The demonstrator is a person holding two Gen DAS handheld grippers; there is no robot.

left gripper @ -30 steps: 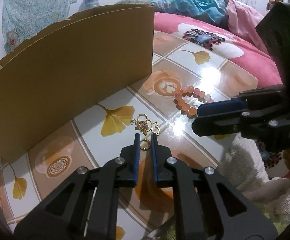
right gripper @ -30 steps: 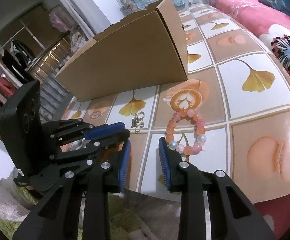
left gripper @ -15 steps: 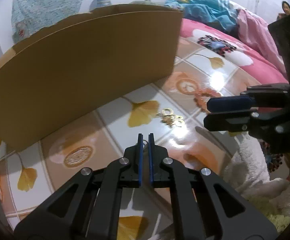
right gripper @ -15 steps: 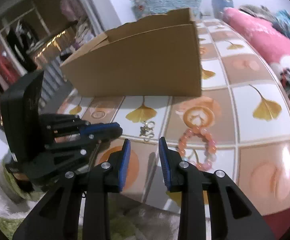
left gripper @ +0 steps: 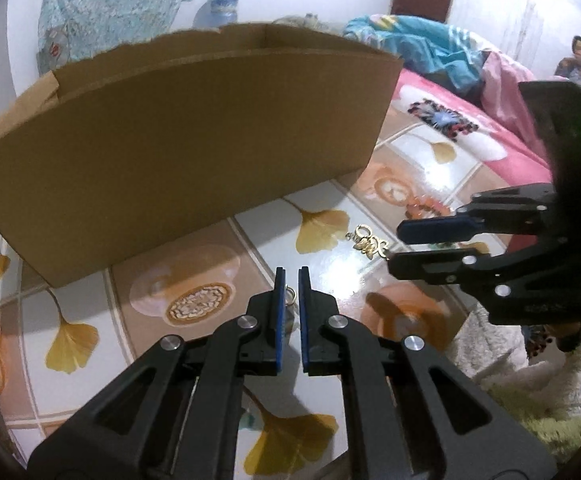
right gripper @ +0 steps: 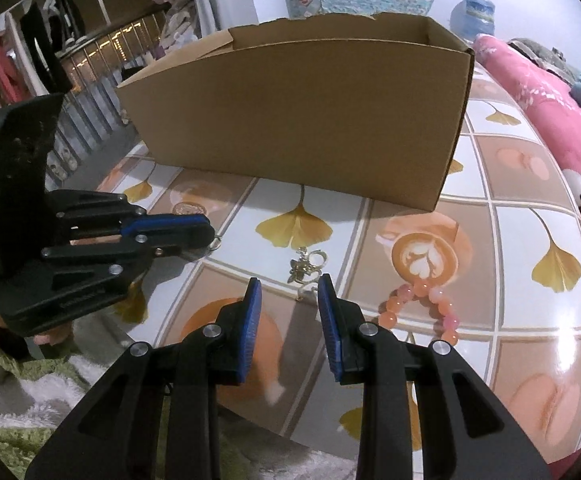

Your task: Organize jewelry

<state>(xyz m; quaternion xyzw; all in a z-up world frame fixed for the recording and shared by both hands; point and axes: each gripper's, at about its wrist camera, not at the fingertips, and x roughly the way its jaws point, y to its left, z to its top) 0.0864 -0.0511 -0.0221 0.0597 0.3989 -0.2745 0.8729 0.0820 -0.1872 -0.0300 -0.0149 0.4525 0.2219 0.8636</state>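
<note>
Lifted off the table since a second ago, the left gripper (left gripper: 291,280) pinches a small gold ring (left gripper: 290,293) between nearly closed jaws.
Only the right view shows this ring (right gripper: 215,243) poking from the tips toward the cardboard box (right gripper: 310,120). The right gripper (right gripper: 288,292) hangs open, holding nothing, near the gold charms (right gripper: 306,266); the bead bracelet (right gripper: 426,308) lies flat beside it on the tablecloth (right gripper: 530,184).

Pink floral bedspread (right gripper: 546,120) lies beside the tiled tabletop (right gripper: 530,240).
</note>
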